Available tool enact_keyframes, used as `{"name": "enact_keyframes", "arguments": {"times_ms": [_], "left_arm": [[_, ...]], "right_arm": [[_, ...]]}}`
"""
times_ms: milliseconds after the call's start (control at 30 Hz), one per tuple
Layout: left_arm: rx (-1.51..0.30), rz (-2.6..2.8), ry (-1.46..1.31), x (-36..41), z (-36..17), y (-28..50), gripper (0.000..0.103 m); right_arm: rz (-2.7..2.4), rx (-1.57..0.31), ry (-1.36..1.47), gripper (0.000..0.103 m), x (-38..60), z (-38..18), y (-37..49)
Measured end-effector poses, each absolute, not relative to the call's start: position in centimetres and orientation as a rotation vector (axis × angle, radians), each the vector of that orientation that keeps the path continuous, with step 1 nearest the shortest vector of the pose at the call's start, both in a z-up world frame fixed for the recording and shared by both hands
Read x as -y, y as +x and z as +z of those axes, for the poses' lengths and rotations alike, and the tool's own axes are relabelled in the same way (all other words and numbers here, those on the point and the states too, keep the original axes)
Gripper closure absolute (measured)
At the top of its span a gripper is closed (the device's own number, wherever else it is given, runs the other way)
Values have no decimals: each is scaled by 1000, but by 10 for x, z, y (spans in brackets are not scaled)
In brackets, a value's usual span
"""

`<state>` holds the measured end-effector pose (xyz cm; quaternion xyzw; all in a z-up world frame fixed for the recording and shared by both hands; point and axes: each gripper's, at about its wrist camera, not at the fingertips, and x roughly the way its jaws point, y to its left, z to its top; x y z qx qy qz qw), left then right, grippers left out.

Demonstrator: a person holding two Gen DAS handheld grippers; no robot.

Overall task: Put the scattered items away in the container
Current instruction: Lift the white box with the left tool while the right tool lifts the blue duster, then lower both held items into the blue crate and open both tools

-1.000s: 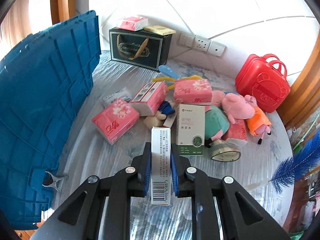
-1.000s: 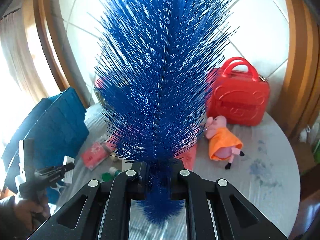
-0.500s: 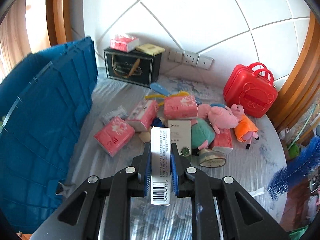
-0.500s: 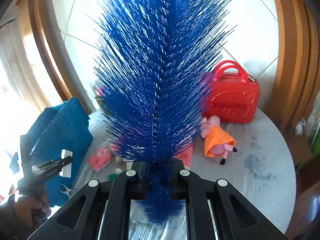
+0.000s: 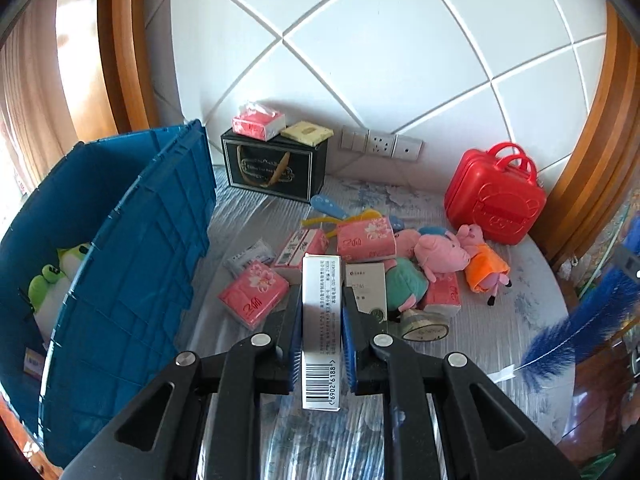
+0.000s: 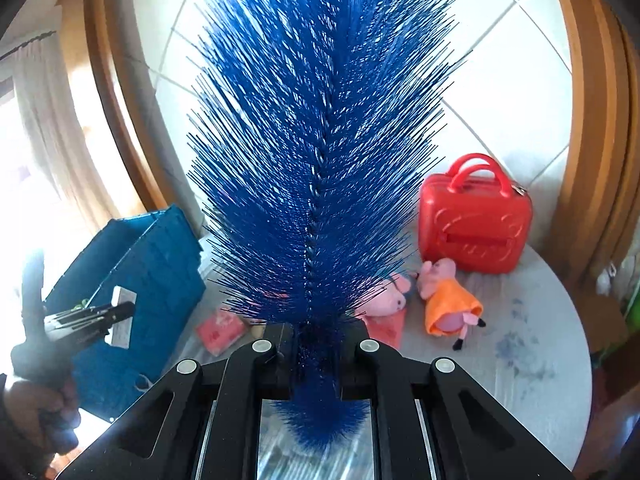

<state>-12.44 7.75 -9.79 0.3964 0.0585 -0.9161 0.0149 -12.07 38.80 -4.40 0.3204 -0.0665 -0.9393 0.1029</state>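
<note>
Cardboard, white and slim, fills the middle of the left wrist view: a narrow box (image 5: pixel 321 328) with a barcode at its near end stands lengthwise between the blue pads of the left hand-held gripper (image 5: pixel 321 316), which is clenched on its long sides, the box's far end reaching past the fingertips. To the left of that grip rises the blue crate (image 5: pixel 132 264), its ribbed wall taking up the left of the frame, with a green plush frog (image 5: pixel 56 272) lying inside at the far left. Beyond the box, on the counter (image 5: pixel 532 292), the scattered things cluster in the centre: a pink tissue pack (image 5: pixel 253 294) just left of the fingertips, another pink pack (image 5: pixel 366 238) further up, a white carton (image 5: pixel 366 282) beside the right fingertip, pink pig toys (image 5: pixel 442 252), and a tape roll (image 5: pixel 425 326). A red toy suitcase (image 5: pixel 496 200) stands at the right against the wall, and a black gift box (image 5: pixel 274 168) sits at upper centre. In the right wrist view, the right hand-held gripper (image 6: pixel 316 332) is closed on the stem of a blue bristle brush (image 6: pixel 320 140), whose bristles fan upward over most of the frame; the crate lies at centre left there, well apart from the brush.
</note>
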Motion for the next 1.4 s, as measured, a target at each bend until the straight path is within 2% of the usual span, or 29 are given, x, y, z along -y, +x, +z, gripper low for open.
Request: {"name": "enact_keyframes", "arguments": {"times_ms": [567,1200,1400], "left_arm": [[-174,-3016,1199,52,-44,-120,86],[-313,-2970,1039,234,-7,-102,86],[-336,-2892,1001,285,-5,-85,86]], "right_arm": [[-2866,241,873,91,-245,7,-129],[-2649,98,579,91,-53,121,-146],[-2548,35,512,91,1,140,-145]]}}
